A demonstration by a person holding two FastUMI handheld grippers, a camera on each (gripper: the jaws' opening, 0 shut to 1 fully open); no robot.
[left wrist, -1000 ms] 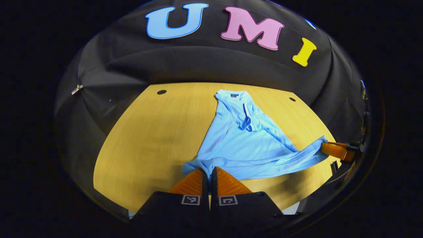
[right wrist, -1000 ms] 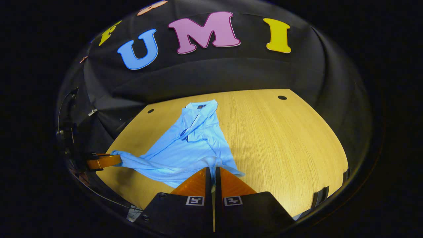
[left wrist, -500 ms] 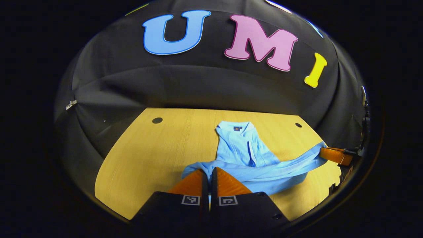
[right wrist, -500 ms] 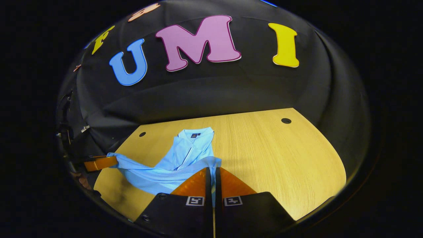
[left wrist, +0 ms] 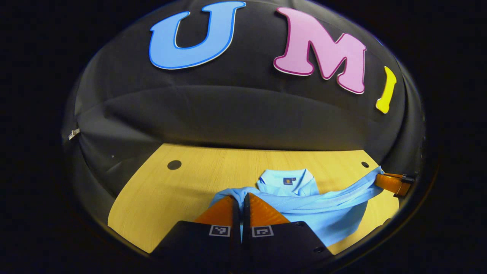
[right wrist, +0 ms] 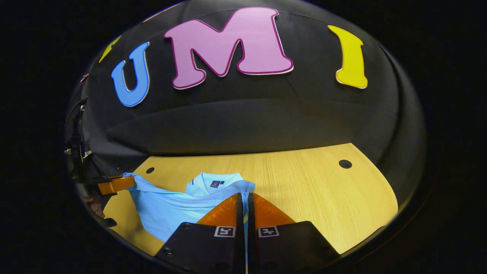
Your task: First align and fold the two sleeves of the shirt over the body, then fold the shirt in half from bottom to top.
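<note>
Both tongs, left (left wrist: 241,201) and right (right wrist: 245,201), clenched on shirt (left wrist: 327,215) hem corners, raised over worktop (right wrist: 312,186) toward collar (right wrist: 215,182) for final bottom-to-top fold.

Left gripper (left wrist: 240,198) low and level, fingers squeezed tight together with light blue cloth pinched between the tips. Right gripper (right wrist: 245,196) just the same, fingers pressed together on cloth. Both held side by side, well apart, pointing forward, each far off to the other's side.
</note>
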